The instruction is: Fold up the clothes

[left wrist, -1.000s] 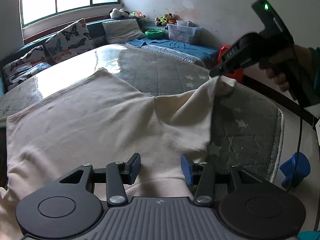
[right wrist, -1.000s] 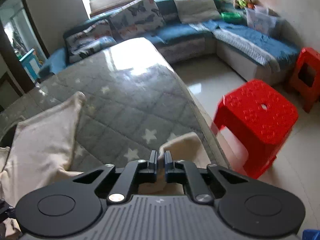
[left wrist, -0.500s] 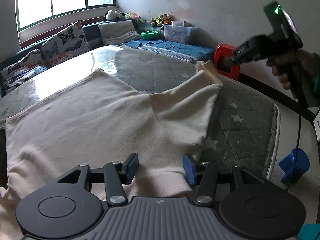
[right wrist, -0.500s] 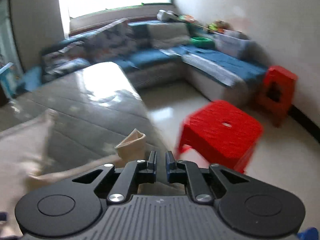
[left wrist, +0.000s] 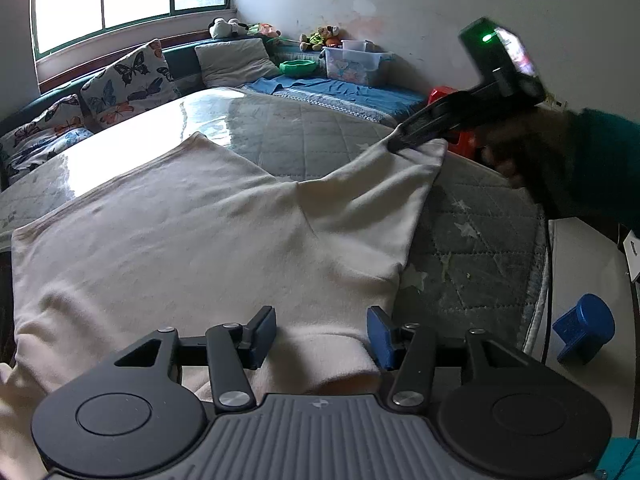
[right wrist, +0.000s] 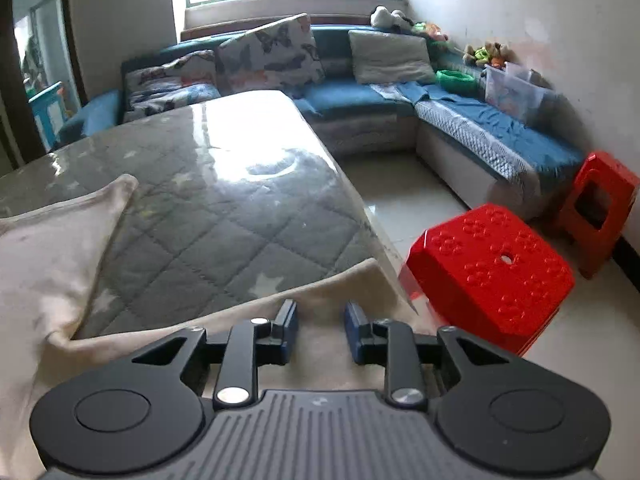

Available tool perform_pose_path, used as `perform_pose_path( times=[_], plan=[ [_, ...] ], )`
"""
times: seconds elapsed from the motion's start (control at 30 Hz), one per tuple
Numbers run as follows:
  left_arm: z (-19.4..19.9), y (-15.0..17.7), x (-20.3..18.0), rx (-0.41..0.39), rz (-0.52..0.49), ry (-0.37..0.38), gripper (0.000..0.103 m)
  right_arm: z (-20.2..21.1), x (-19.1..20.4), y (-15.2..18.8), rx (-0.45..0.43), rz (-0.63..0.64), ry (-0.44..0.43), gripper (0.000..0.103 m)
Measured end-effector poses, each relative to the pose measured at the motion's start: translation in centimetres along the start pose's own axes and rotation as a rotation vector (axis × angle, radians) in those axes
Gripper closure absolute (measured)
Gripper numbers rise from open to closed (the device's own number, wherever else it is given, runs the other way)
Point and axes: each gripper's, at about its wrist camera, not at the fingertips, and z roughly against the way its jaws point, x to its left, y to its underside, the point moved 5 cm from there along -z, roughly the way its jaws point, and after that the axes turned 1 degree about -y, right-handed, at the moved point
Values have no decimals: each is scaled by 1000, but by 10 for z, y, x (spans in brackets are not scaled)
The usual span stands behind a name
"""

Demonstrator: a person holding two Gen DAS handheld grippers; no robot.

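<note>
Right claw [right wrist: 321, 330] opening over one cream garment [right wrist: 52, 248], two red stools [right wrist: 492, 272]

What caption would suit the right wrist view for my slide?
Right gripper, jaws opening, over the cream garment's sleeve on the quilted table; red stool beside it.

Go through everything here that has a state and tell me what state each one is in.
Cream garment: spread flat on the quilted table, sleeve stretched sideways.
Left gripper: jaws apart over the garment, gripping nothing.
Right gripper: jaws opening, sleeve end beneath them.
Red stool: upright.
</note>
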Motion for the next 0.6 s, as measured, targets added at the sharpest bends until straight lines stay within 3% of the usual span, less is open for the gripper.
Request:
perform_pose_path(
  times=[0.23, 0.37, 0.5, 0.6],
  plan=[
    [4, 2, 3, -3, 24, 8, 47, -4, 1, -12, -28, -14, -8, 69],
    [10, 0, 12, -16, 65, 2, 47, 2, 9, -1, 5, 22, -25, 58],
    [29, -5, 34, -69, 110, -67, 47, 6, 12, 2, -1, 32, -11, 55],
    [44, -4, 72, -91, 188, -186, 47, 14, 21, 1, -2, 38, -46, 52]
  ],
)
